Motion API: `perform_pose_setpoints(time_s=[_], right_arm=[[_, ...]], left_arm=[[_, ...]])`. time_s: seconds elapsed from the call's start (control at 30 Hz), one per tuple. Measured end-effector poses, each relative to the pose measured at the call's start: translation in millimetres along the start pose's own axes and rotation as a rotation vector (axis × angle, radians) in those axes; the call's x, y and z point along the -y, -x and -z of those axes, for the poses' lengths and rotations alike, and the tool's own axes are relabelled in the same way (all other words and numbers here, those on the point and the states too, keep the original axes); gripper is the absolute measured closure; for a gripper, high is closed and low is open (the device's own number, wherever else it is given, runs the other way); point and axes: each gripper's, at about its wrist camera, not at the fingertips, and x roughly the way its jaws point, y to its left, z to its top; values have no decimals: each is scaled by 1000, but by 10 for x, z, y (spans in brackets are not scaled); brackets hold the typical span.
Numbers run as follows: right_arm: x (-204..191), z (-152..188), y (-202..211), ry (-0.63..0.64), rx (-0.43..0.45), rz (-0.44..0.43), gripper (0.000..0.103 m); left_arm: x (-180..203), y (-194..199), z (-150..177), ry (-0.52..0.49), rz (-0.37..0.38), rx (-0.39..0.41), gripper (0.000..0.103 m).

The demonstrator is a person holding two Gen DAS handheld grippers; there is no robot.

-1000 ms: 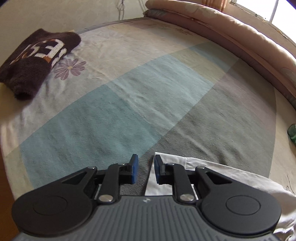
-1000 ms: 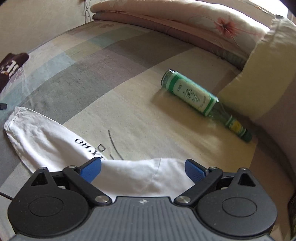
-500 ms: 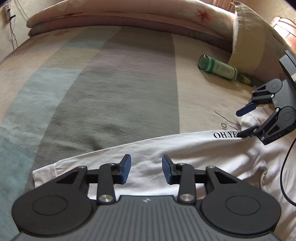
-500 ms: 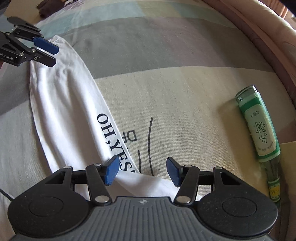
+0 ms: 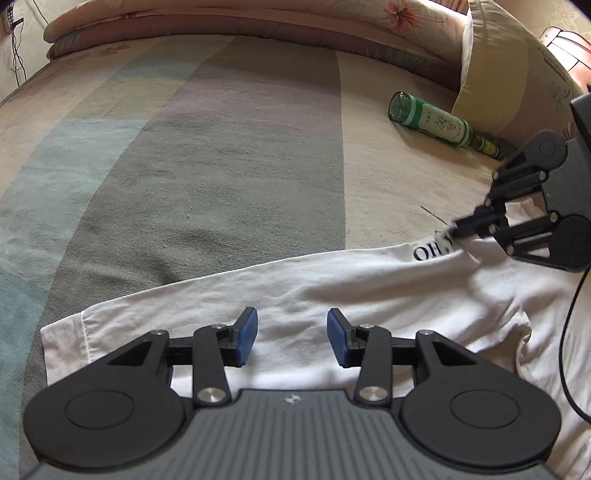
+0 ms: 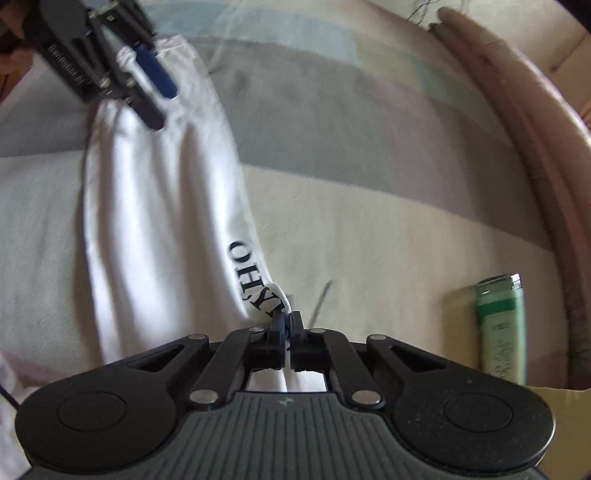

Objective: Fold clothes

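A bed (image 5: 229,155) is carrying everything, its cover woven in broad matte bands of grey, pale blue, mauve and cream, with a rolled pinkish quilt (image 5: 240,26) lying along the far edge and a cream pillow (image 5: 495,62) leaning at the far right corner. A glossy green glass bottle (image 5: 436,123) is lying on its side near that pillow. A white cotton garment (image 5: 332,288), soft and creased, with black lettering, is stretching along the near edge of the bed. The left tool (image 5: 291,338) is hovering over the hemmed end, its blue-padded jaws opening with cloth below them, not pinched. The right tool (image 6: 286,325) is pinching the garment's lettered edge tight
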Motion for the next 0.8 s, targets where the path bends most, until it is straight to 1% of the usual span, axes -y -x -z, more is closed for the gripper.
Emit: perform_pose_setpoints(time_s=[0.07, 0.1, 0.13, 0.17, 0.2, 0.23, 0.3, 0.4, 0.53, 0.6, 0.7, 0.8], right_arm=[[75, -47, 6, -54, 26, 32, 99], [117, -53, 15, -85, 27, 24, 99], [162, -53, 29, -119, 22, 4, 93], [213, -28, 65, -158, 23, -2, 89], [267, 9, 114, -200, 27, -1, 82], [313, 57, 139, -228, 18, 7, 82], [398, 165, 167, -270, -15, 28, 79], [473, 373, 149, -314, -81, 44, 79], [480, 489, 153, -328, -113, 39, 79], [476, 492, 130, -344, -112, 38, 79], [476, 478, 107, -387, -101, 30, 78], [435, 474, 141, -391, -86, 39, 72]], left_arm=[[-8, 7, -8, 10, 9, 1, 60], [-4, 12, -19, 5, 9, 1, 60], [-1, 17, -30, 1, 10, 2, 60], [3, 22, -41, -4, 11, 2, 60], [12, 29, -58, -17, 10, 7, 60], [24, 38, -78, -34, 9, 13, 60], [55, 26, -124, -80, 4, 20, 60], [120, -15, -197, -157, 11, 20, 60], [349, -132, -296, -324, 58, 20, 60], [462, -203, -328, -402, 70, 31, 59], [531, -271, -412, -447, 97, 18, 61], [591, -336, -499, -487, 125, 2, 61]])
